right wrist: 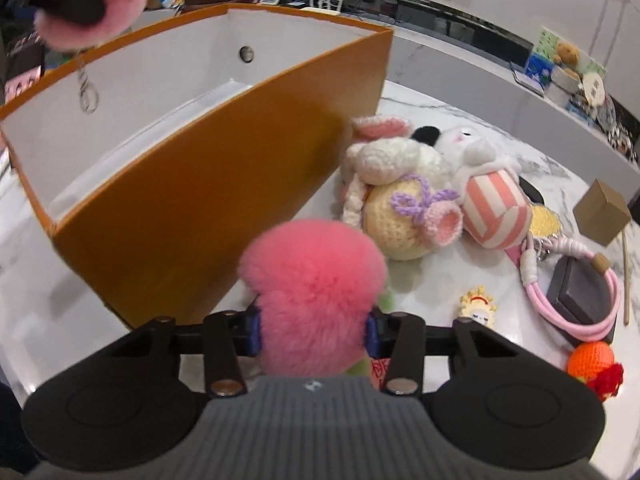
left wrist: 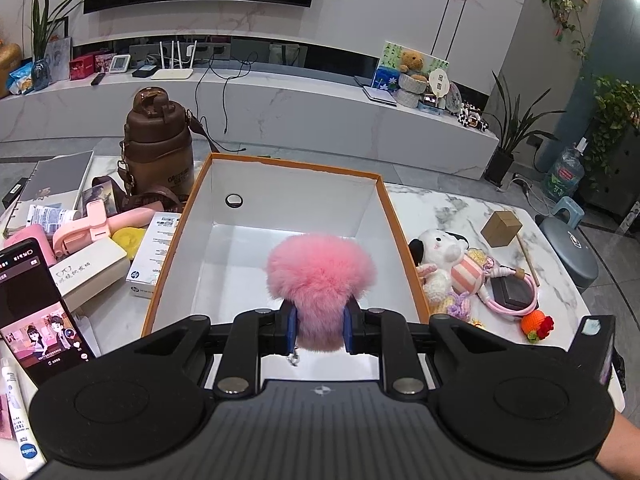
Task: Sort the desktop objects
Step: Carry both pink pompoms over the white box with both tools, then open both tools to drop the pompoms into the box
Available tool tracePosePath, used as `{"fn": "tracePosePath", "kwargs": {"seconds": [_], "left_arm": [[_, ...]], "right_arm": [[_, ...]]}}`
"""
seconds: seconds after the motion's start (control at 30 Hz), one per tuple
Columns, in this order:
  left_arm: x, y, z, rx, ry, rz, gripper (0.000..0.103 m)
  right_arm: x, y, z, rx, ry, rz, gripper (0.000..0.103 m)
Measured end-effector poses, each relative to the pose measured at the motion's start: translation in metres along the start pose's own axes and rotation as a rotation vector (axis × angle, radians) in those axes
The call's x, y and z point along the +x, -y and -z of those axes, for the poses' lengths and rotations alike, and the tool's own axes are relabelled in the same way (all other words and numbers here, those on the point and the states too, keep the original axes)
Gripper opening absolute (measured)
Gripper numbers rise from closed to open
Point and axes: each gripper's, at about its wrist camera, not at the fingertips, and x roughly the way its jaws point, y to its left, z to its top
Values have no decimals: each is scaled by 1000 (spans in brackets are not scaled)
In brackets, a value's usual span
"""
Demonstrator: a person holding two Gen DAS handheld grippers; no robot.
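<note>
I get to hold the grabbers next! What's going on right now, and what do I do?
Left gripper: shut on a pink pompom, held over the orange box, which looks empty inside.
Right gripper: a second pink pompom sits between its jaws, beside the box; grip looks unsettled.
Done: nothing boxed yet.
Left: probably drop both pompoms in, then the plush toys, pink cable and orange crochet ball.

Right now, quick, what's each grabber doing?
Left gripper: shut on a pink pompom, above the orange box.
Right gripper: shut on another pink pompom.
</note>
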Motion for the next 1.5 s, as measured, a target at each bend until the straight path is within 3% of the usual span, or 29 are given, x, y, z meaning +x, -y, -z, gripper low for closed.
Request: {"fn": "tracePosePath", "kwargs": {"seconds": [0.2, 0.4, 0.57, 0.7, 0.83, 0.93, 1.07, 1.17, 1.27, 1.5], "left_arm": [[-2, -3, -3, -18, 6, 12, 24], [2, -4, -4, 13, -31, 8, 24], [12, -12, -7, 36, -92, 2, 24], [22, -19, -8, 62, -153, -5, 24], [38, -26, -3, 81, -222, -38, 24], [50, -27, 1, 101, -273, -75, 24], [64, -21, 7, 172, -308, -195, 25], [70, -17, 11, 190, -348, -171, 25], [76, -14, 14, 233, -367, -218, 28], [83, -21, 14, 217, -416, -234, 35]], "right_arm": [[-28, 5, -10, 20, 32, 32, 46], [-74, 8, -44, 38, 112, 49, 46], [-111, -7, -90, 17, 209, -5, 46], [-123, -26, -120, 2, 234, -117, 46], [-95, -52, -133, -88, 148, -203, 47], [-57, -66, -129, -132, 53, -213, 46], [-16, -78, -120, -168, -56, -244, 46], [5, -88, -114, -206, -125, -287, 46], [18, -90, -116, -193, -179, -334, 47], [30, -85, -125, -194, -253, -382, 55]]}}
